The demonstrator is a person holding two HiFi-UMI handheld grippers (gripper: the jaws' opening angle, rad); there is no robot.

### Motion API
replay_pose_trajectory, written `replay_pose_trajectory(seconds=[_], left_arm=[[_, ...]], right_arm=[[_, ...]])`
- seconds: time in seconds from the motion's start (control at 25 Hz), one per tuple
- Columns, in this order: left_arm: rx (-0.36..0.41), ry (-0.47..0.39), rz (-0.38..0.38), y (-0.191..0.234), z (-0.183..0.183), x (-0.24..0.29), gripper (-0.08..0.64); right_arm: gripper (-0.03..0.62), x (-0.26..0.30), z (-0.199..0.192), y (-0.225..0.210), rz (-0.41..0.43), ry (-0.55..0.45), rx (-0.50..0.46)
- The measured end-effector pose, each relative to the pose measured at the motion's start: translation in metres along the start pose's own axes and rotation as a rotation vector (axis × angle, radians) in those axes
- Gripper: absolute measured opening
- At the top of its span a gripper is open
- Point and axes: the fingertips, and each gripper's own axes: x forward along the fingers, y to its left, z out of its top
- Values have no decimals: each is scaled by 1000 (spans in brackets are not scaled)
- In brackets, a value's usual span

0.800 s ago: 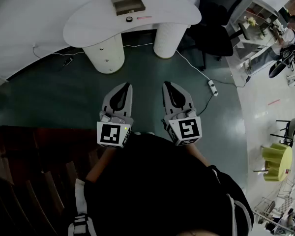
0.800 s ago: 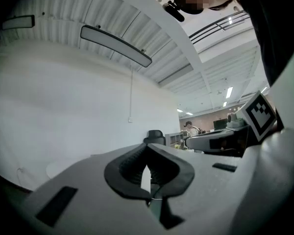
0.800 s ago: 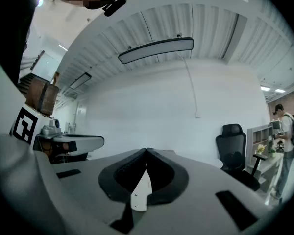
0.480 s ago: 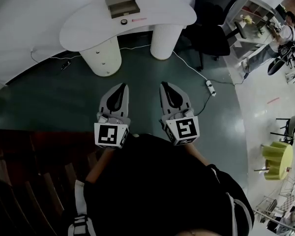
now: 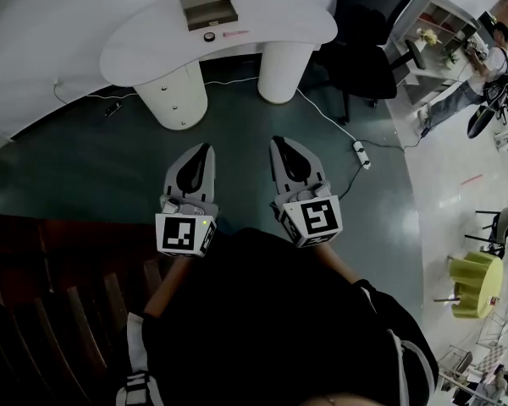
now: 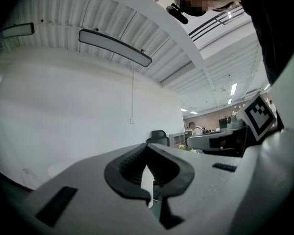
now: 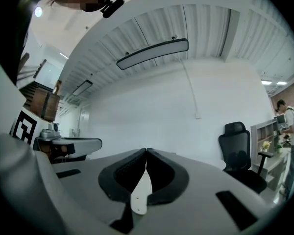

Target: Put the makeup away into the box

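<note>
The left gripper (image 5: 205, 149) is level over the dark green floor (image 5: 102, 172). Its fingers (image 6: 125, 168) are pressed together and nothing is between them. Compared with a moment ago, it sits only a little lower and more to the left in the head view.

Far ahead stands the white table (image 5: 275, 19), well apart from both grippers. On it lies the box (image 5: 208, 8); I cannot tell if it is open. Just near it lie 2 makeup pieces, a small round dark one (image 5: 209, 35) and a pink stick (image 5: 235, 33) to its right. They have slid slightly left in the picture but look no bigger, so the person has hardly come closer.

The right gripper (image 5: 278, 142) is also empty, with its fingers (image 7: 120, 173) pressed together. I judge that the task is not yet begun: the table must first be reached, and then the fingers must spread.
</note>
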Motion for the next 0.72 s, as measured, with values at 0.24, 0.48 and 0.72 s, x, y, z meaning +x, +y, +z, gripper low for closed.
replay_pose_trajectory(seconds=[0.24,0.48,0.72], left_arm=[[-4,19,7,0,-3,9,6],[-22,23,-1,18,-15,39,6],[-31,29,-14,50,-27,85,6]], right_arm=[[23,8,0,-9,14,1,6],[23,37,-8,-21,11,17,-2],[23,89,-18,-41,11,26,-38]])
